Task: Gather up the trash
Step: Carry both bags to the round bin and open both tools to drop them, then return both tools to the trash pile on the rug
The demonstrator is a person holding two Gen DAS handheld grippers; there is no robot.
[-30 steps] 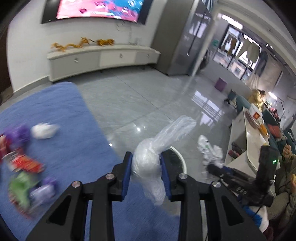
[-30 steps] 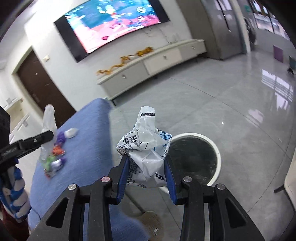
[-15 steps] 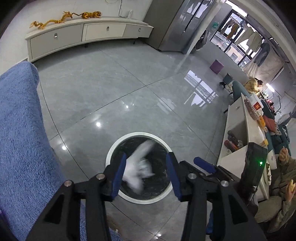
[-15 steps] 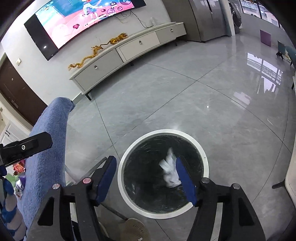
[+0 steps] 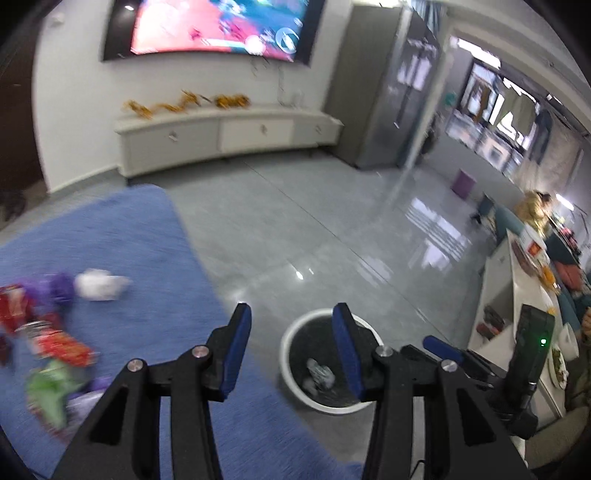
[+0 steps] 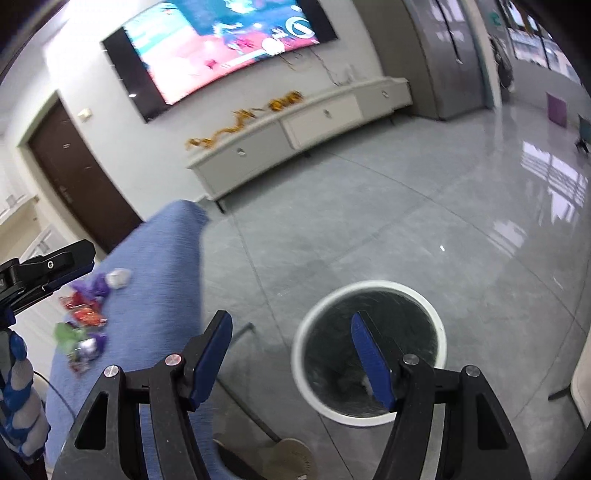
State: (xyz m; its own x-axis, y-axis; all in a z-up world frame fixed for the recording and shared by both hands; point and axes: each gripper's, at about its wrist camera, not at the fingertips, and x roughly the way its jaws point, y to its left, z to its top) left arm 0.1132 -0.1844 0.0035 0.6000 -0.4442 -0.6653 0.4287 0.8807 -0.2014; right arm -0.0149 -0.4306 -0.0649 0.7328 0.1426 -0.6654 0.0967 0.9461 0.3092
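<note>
Presently, at the far left of the left wrist view, a loose heap of wrappers (image 5: 44,354) (red, green and purple, blurred) lies on the blue cloth-covered surface (image 5: 147,258), with a crumpled white wad (image 5: 98,284) just beyond the purple piece. The same heap (image 6: 83,321) and the same white wad (image 6: 118,277) appear on the blue surface (image 6: 166,258) in the right wrist view, near its left side.

The left gripper (image 5: 291,343) is released, jaws spread wide with nothing between the blue pads. It hangs over the right edge of the blue surface, its right finger overlapping the white-rimmed trash bin (image 5: 295,387) standing on the grey tiled floor (image 5: 295,221). Inside the bin's dark interior lies crumpled pale trash (image 5: 319,373), resting at the bottom.

The right gripper (image 6: 291,350) is likewise released and empty, jaws wide apart. Its left finger sits over the floor beside the blue surface; its right finger stands over the bin (image 6: 306,325), where pale trash (image 6: 351,382) is partly visible behind the pad (detail blurred).

Further right in the left wrist view, the body of the right gripper (image 5: 524,354), with a green indicator lit, stands beside the bin. A white cabinet (image 5: 229,133) runs along the back wall under a wall screen (image 5: 221,26).
</note>
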